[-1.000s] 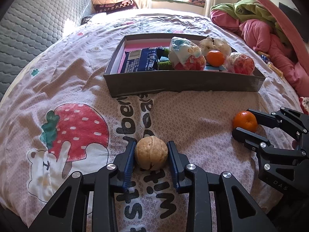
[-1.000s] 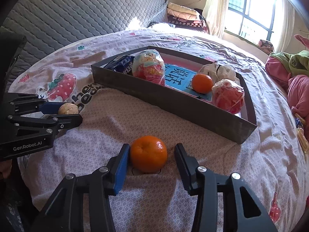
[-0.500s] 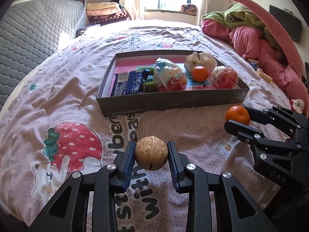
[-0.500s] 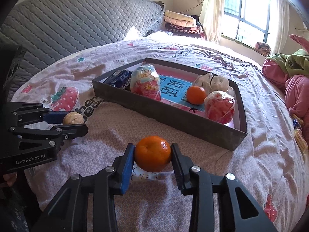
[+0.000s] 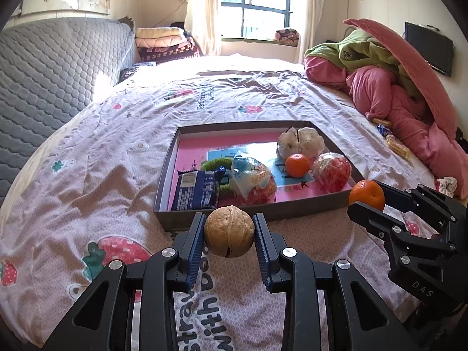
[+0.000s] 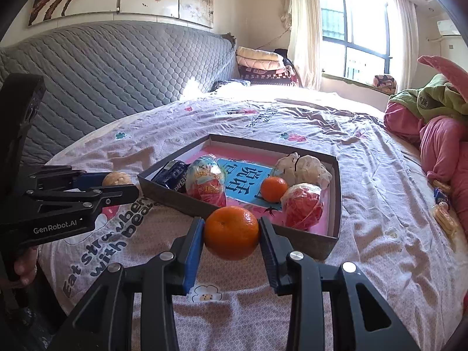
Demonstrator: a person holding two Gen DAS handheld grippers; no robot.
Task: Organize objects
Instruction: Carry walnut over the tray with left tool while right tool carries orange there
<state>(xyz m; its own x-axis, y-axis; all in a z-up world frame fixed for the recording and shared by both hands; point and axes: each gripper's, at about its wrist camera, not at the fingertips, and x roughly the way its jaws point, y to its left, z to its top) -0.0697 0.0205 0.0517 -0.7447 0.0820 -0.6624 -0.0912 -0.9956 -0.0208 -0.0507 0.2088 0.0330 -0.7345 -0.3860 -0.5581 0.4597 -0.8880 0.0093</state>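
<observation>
Our left gripper [image 5: 229, 235] is clenched on a walnut [image 5: 229, 232], its blue pads pressing on both sides of the shell, and the nut hangs clear above the strawberry-print bedsheet [image 5: 96, 193], just short of the near wall of the grey tray [image 5: 163, 175]. Our right gripper [image 6: 231, 234] is clamped on a mandarin [image 6: 231, 232]; its jaws have just been closing, and the pads now touch the fruit on both flanks. That mandarin also hangs above the sheet, just in front of the tray's near wall.

From the left wrist view we see the right gripper off the tray's right front corner, with its mandarin level with the rim. From the right wrist view the left gripper sits off the tray's left corner.

Inside the tray, a dark blue snack packet [image 5: 196, 190] lies at the left front, with a foil-wrapped egg [image 5: 254, 182] just beside it. A second mandarin [image 5: 297, 165] rests toward the right, between a red-filled clear bag [image 5: 333, 171] at the front and a white crumpled bag [image 5: 301, 144] behind it.

Beyond the tray on the right, pink and green bedding [image 5: 389, 87] is piled on the bed.
</observation>
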